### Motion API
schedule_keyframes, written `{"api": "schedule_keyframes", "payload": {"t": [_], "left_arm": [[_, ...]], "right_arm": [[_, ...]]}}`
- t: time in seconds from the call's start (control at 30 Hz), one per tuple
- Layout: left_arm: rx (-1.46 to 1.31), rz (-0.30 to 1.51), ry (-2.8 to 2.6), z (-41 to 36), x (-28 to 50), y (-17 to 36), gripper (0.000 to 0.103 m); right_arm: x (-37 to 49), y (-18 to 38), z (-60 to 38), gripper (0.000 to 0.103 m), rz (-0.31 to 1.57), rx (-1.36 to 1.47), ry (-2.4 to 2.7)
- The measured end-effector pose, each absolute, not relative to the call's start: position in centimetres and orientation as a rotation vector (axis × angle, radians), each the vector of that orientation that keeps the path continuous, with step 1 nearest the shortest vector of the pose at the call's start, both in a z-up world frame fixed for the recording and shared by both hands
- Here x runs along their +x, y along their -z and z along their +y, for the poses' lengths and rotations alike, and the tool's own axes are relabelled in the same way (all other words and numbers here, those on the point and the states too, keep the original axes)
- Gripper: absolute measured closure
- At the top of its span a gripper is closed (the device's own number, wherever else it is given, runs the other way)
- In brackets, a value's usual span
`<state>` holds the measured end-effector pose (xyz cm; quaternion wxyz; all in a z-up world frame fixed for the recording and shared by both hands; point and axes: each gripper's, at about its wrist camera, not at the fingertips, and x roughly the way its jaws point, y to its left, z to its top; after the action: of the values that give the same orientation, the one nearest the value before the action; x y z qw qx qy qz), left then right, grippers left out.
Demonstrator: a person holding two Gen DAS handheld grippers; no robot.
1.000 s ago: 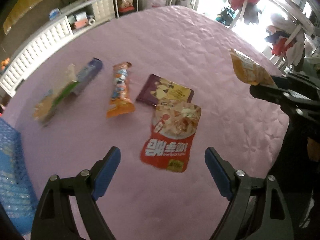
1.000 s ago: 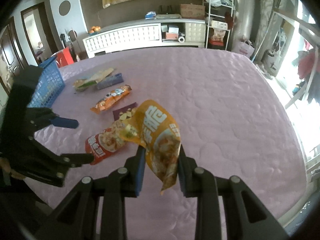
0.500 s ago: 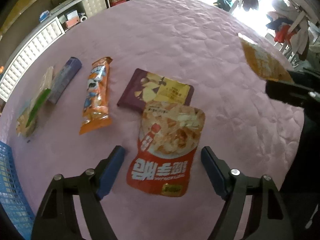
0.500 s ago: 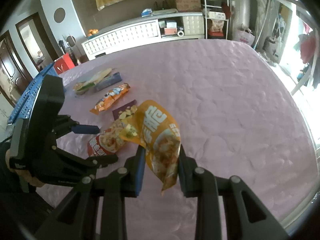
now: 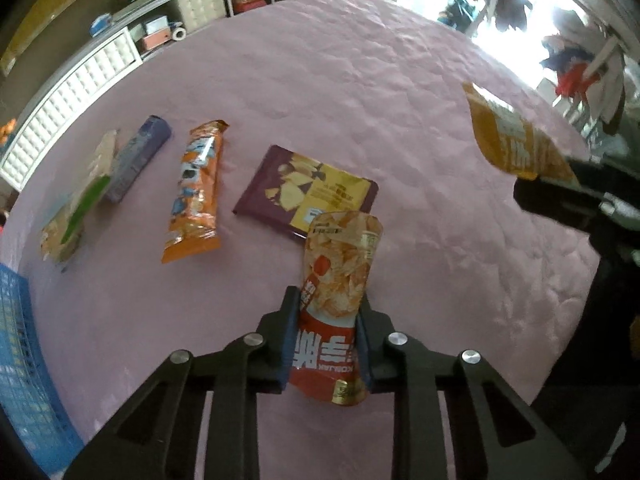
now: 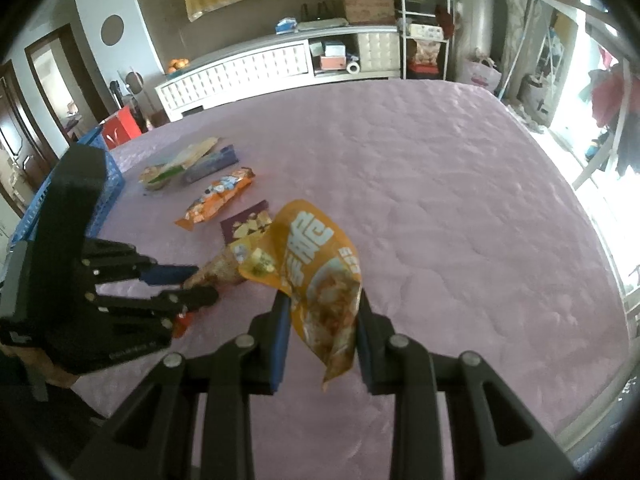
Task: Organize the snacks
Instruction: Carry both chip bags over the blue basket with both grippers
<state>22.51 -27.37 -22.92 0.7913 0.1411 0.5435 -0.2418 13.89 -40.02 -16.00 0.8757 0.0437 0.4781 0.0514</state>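
On the pink quilt (image 5: 360, 80), the left gripper (image 5: 326, 344) is closing, pads pinching the red chip bag (image 5: 334, 300). Right gripper (image 6: 320, 332) clamps an orange pouch (image 6: 316, 272). Beyond lie a purple packet (image 5: 308, 192), orange wrapper (image 5: 196, 188) and, far left, a blue basket (image 5: 24, 360).

Both grippers, the left gripper (image 5: 326, 336) and the right gripper (image 6: 320, 332), are black plastic frames with triangular cut-outs, round silver screws and blue finger pads (image 6: 279, 340).

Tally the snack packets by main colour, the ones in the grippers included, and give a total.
Red: 1, red pouch in the left gripper
Yellow-orange: 1, yellow bag in the right gripper
Orange: 1
Purple: 1
Blue: 1
Green and clear: 1
Total: 6
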Motion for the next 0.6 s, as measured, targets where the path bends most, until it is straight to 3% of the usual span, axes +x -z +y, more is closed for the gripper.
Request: {"api": "schedule_keyframes", "payload": {"t": [0.6], "left_arm": [[0.224, 0.927, 0.413, -17.1, 15.9, 11.1, 0.080]], "right_arm": [[11.5, 8.0, -29.8, 0.069, 0.894, -0.025, -0.232]]}}
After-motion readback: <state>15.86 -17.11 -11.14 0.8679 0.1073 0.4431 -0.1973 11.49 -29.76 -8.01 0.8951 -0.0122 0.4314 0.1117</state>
